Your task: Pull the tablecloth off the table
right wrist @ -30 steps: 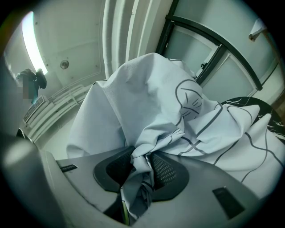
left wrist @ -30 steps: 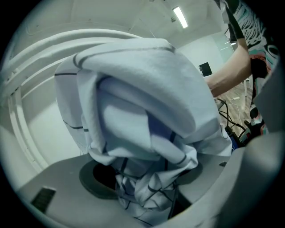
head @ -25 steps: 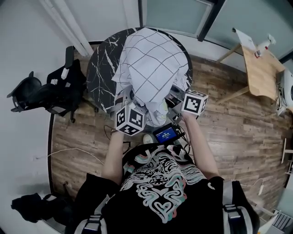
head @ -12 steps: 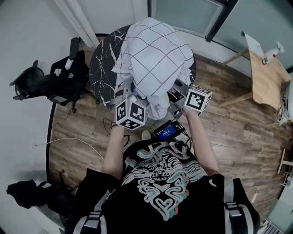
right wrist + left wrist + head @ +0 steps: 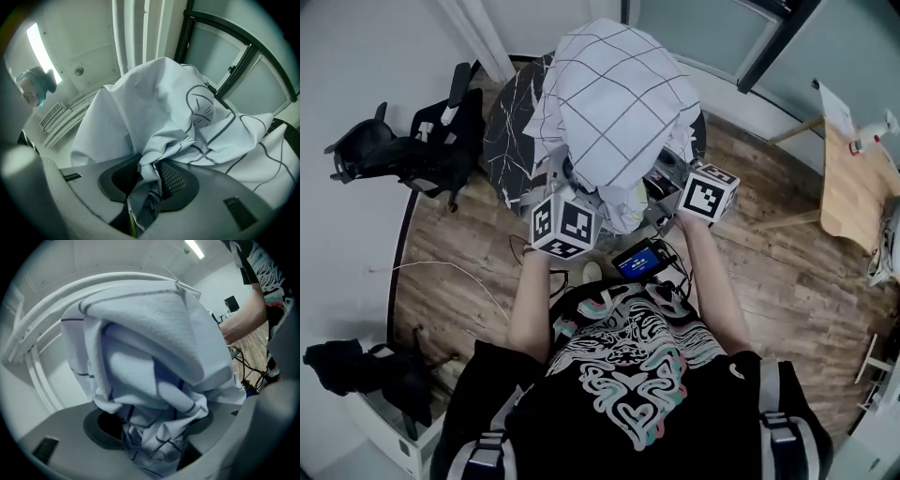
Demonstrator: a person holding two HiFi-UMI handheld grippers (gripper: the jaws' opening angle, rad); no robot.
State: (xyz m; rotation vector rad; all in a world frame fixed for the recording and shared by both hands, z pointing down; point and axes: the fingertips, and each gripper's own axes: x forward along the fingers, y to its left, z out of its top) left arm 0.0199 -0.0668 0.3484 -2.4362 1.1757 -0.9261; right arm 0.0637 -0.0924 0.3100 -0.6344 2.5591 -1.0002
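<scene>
A white tablecloth (image 5: 614,103) with a dark grid is bunched into a tall heap over the near part of the round black marble table (image 5: 508,141). My left gripper (image 5: 572,202) is shut on a thick wad of the tablecloth (image 5: 154,437), which fills the gap between its pads. My right gripper (image 5: 661,202) is shut on another fold of the tablecloth (image 5: 145,183), pinched between its dark pads. Both marker cubes sit just in front of the person's chest, at the table's near edge. The cloth hides most of the tabletop.
A black office chair (image 5: 403,155) stands left of the table. A wooden side table (image 5: 853,178) is at the right edge. A small device with a blue screen (image 5: 639,262) and cables hang near the person's front. A white cable (image 5: 441,272) lies on the wood floor.
The view has shifted a little: table and cloth sit higher in frame. Both grippers stay clamped on the cloth, and the heap looks slightly more gathered toward the person.
</scene>
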